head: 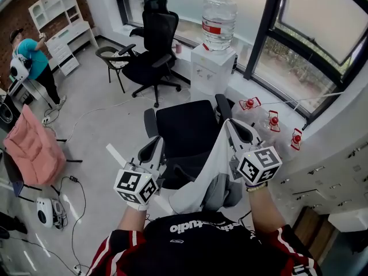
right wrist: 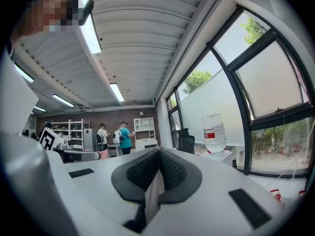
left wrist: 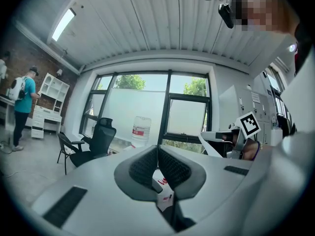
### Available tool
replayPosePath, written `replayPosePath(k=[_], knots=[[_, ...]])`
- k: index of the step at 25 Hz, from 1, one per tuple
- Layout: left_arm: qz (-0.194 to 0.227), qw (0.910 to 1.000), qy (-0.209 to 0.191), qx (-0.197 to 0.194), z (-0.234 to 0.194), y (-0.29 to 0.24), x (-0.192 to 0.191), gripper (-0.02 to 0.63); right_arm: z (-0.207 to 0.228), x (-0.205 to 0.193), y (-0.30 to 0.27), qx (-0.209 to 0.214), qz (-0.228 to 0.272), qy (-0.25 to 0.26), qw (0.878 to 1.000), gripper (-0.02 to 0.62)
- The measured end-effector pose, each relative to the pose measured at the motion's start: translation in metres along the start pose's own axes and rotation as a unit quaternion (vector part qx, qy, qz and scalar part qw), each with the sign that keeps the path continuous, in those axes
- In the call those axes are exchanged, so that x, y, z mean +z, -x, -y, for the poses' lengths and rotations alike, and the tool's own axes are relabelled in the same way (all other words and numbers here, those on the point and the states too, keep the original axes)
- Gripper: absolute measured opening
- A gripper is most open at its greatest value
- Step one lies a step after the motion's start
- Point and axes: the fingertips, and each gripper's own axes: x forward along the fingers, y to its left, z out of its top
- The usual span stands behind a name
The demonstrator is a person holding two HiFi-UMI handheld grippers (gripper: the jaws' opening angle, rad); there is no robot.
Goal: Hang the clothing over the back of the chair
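A black office chair (head: 187, 128) stands right below my two grippers. The white-grey clothing (head: 210, 160) hangs from my right gripper (head: 230, 125), which is shut on it, and drapes down toward the person. In the right gripper view a fold of the cloth (right wrist: 153, 193) sits pinched between the pads. My left gripper (head: 154, 145) hovers over the chair's left armrest with its pads pressed together (left wrist: 157, 154). Under those pads a white patch with red print shows; I cannot tell whether it is held. Both grippers point level toward the window.
A water dispenser (head: 214, 68) with a big bottle stands by the window. A second black office chair (head: 152, 45) and a folding chair (head: 112, 59) are behind. Pink cloth (head: 34, 148) lies over a chair at left. A person in teal (head: 34, 62) stands far left. Cabinets (head: 339, 171) line the right.
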Motion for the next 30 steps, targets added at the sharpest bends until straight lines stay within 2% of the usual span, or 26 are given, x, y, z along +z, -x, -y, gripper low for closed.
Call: replayPosePath(k=[11, 23, 30], knots=[[-0.003, 1.0000, 0.003, 0.003, -0.033, -0.014, 0.003, 0.026, 0.016, 0.017, -0.078, -0.003, 0.012, 0.028, 1.000, 0.015], [-0.012, 0.9999, 0.003, -0.010, -0.033, -0.037, 0.002, 0.026, 0.065, 0.042, -0.146, -0.023, 0.031, 0.064, 0.997, 0.015], [-0.017, 0.9998, 0.006, -0.011, -0.035, -0.039, -0.001, 0.026, 0.085, 0.075, -0.163, -0.046, 0.094, 0.106, 0.989, 0.014]])
